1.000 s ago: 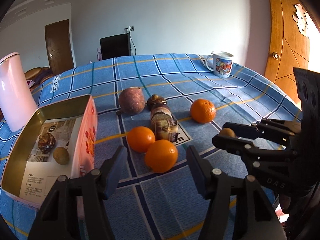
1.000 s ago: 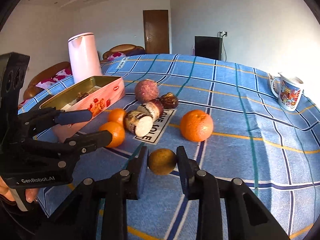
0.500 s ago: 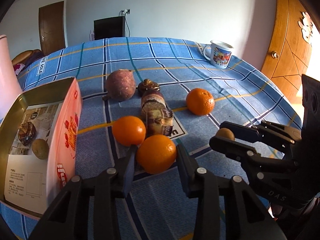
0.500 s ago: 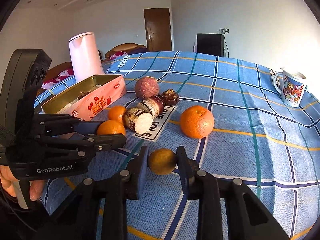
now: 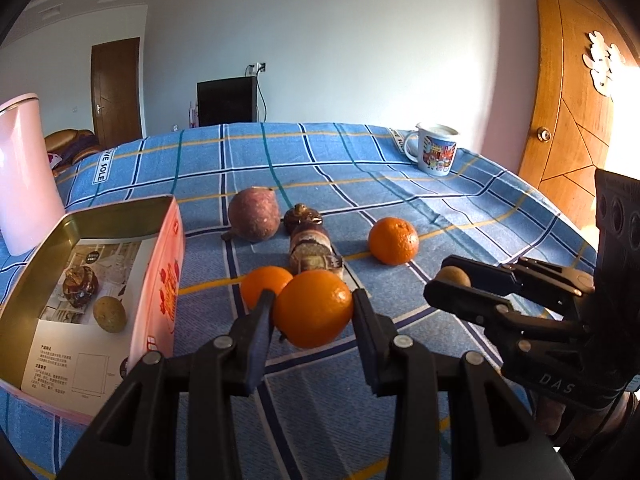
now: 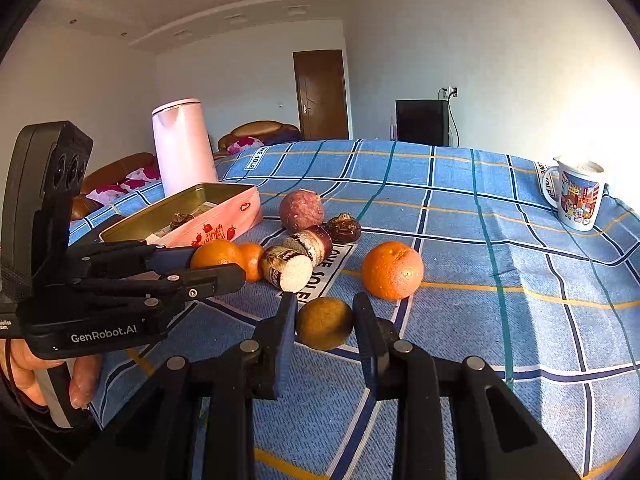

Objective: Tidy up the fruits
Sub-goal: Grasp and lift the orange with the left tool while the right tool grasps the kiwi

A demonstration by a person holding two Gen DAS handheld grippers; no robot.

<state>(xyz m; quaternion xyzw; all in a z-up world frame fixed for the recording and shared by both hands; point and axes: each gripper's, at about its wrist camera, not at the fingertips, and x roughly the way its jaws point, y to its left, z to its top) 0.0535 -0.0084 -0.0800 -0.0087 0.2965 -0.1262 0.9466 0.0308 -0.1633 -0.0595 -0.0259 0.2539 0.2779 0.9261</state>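
Left tongs (image 5: 310, 310) grip orange (image 5: 313, 308); right tongs (image 6: 325, 322) grip half-hidden brown fruit (image 6: 325, 323).

A blue plaid tablecloth (image 5: 400, 184) lies bare toward its far edge, giving open passage there, with only a cartoon mug (image 5: 434, 150) near the right corner. The centre is crowded: a reddish round fruit (image 5: 253, 214), a dark brown fruit (image 5: 301, 218) and a wrapped roll (image 5: 312, 254) form a line, with an orange (image 5: 393, 241) apart to their right. A second orange (image 5: 262, 285) sits near the open pink tin (image 5: 170, 264), narrowing the gap there. A pink kettle (image 6: 183, 146) stands behind the tin. The right gripper (image 5: 454, 286) blocks the near right side.
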